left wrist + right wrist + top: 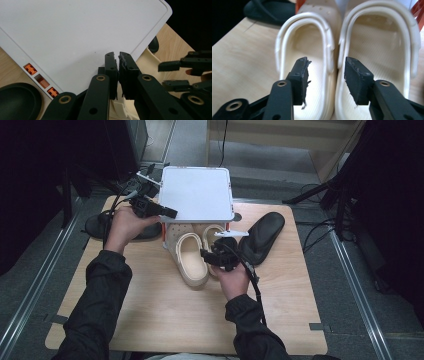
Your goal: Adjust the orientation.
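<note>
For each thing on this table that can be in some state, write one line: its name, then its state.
White rack: upright on orange legs, top shelf bare.
Cream clogs: side by side, toes under the rack, heels sticking out.
Black slipper: lying flat, right of the rack.
Second black slipper: lying left of the rack, partly hidden.
Left gripper: shut, holding nothing, over the shelf.
Right gripper: open, above the clogs' heels.
</note>
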`<state>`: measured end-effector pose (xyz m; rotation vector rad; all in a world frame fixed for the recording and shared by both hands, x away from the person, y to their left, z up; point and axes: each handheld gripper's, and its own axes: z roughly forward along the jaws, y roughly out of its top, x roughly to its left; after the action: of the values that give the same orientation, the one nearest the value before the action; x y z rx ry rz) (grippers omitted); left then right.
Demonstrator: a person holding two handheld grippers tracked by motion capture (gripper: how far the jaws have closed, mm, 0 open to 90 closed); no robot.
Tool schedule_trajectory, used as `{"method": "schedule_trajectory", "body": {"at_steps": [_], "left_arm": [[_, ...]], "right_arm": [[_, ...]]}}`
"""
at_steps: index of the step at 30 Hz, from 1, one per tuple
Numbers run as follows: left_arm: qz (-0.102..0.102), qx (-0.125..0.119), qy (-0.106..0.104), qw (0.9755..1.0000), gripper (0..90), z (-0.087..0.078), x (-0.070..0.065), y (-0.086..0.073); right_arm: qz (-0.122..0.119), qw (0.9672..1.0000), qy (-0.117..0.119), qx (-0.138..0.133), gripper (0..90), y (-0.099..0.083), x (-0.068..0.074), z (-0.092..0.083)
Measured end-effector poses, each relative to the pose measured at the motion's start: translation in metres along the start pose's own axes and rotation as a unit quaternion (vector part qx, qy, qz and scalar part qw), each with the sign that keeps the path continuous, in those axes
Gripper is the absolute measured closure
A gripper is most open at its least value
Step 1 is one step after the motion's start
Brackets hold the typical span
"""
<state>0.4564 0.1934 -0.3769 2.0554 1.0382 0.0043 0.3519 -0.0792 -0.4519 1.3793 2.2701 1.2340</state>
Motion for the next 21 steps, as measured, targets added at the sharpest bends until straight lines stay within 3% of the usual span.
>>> {"method": "schedule_trajectory", "body": {"at_steps": [4, 9, 17, 21], "left_arm": [[0.001, 0.001, 0.001, 1.0000, 85.6, 0.000, 0.000, 0.000], [0.000, -0.004, 0.002, 1.0000, 85.5, -0.001, 0.001, -0.002], [-0.002, -0.006, 0.004, 1.0000, 85.5, -0.001, 0.001, -0.002], [-0.002, -0.006, 0.005, 1.0000, 85.5, -0.001, 0.001, -0.002]], "right_arm": [[-0.004, 0.9997, 0.023, 0.000, 61.2, -0.014, 0.002, -0.010], [-0.018, 0.9994, 0.028, -0.004, 70.6, -0.031, 0.001, -0.018], [-0.018, 0.9981, 0.056, 0.018, 87.8, -0.060, 0.006, -0.019], [-0.028, 0.9970, 0.066, 0.030, 90.0, -0.072, 0.011, -0.016]]}}
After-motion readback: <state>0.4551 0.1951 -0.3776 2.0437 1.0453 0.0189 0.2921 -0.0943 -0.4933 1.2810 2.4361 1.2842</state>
